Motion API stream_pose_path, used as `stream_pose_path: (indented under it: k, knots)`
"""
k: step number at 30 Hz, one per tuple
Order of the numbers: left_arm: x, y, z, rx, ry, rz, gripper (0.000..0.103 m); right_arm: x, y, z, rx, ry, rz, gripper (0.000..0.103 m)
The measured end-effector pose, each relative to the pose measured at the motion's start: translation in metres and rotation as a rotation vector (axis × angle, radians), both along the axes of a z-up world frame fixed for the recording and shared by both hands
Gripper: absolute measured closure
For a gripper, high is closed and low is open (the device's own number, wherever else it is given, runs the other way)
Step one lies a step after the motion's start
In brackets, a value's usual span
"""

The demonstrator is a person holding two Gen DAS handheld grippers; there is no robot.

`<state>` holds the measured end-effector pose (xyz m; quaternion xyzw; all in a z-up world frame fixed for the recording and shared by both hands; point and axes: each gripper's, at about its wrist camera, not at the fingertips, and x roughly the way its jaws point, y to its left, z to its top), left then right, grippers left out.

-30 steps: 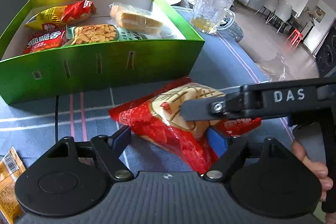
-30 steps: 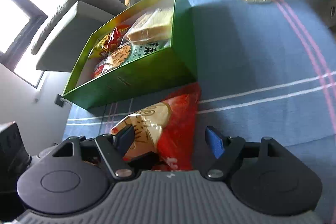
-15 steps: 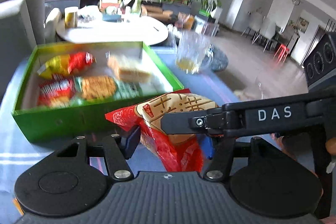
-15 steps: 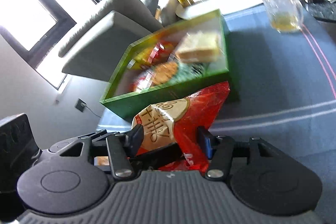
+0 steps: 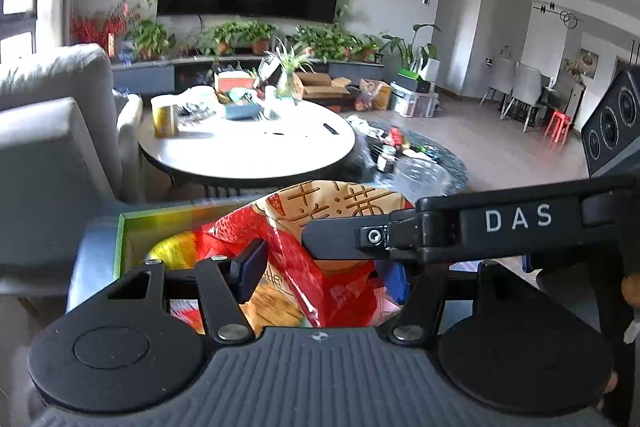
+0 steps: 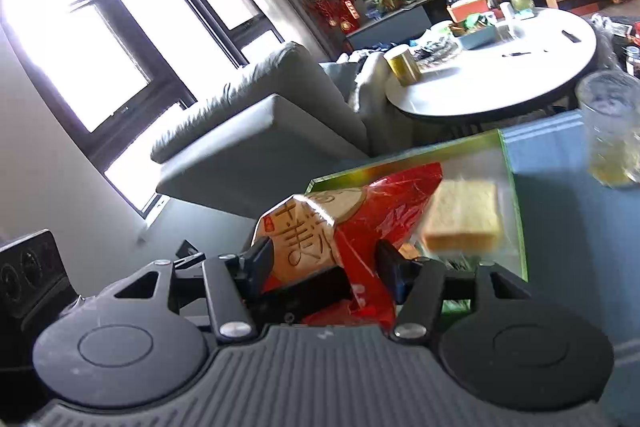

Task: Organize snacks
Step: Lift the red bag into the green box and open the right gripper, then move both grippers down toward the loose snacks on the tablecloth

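A red snack bag with a tan label is held up in the air by both grippers. My left gripper is shut on one end of it. My right gripper is shut on the other end; the bag bulges between its fingers. The right gripper's arm crosses the left wrist view. Below the bag is the green box, holding a bread packet and a yellow-red snack bag. The bag hides much of the box.
A glass mug with some yellow liquid stands on the blue tablecloth right of the box. A grey sofa and a round white table with clutter lie beyond.
Both grippers have closed on the red bag and lifted it from the cloth in front of the box to above the box. The views now tilt up toward the room.
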<state>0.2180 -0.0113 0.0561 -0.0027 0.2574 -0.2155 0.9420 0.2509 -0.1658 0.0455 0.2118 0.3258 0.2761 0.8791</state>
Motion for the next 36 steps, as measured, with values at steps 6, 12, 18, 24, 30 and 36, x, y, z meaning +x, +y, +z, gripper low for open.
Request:
stream_pose_path:
  k: [6, 12, 18, 24, 30, 36]
  knots:
    - [0.020, 0.023, -0.009, 0.036, 0.014, 0.036, 0.047, 0.021, 0.019, -0.010, 0.029, 0.017, 0.044, 0.056]
    - [0.045, 0.050, -0.034, 0.055, 0.065, 0.083, 0.047, 0.036, 0.041, -0.029, 0.044, 0.048, 0.077, 0.056]
    - [0.051, 0.082, -0.068, 0.023, 0.156, 0.158, 0.044, 0.033, 0.040, -0.040, -0.111, 0.047, -0.006, 0.056]
    - [0.021, 0.085, -0.055, 0.005, 0.114, 0.157, 0.040, 0.003, 0.024, -0.030, -0.146, 0.035, -0.001, 0.052]
    - [-0.012, 0.079, -0.047, -0.018, 0.092, 0.140, 0.034, -0.042, 0.021, -0.027, -0.207, 0.002, 0.001, 0.044]
    - [-0.045, 0.068, -0.043, -0.018, 0.088, 0.119, 0.030, -0.089, 0.007, -0.028, -0.237, -0.018, -0.009, 0.035]
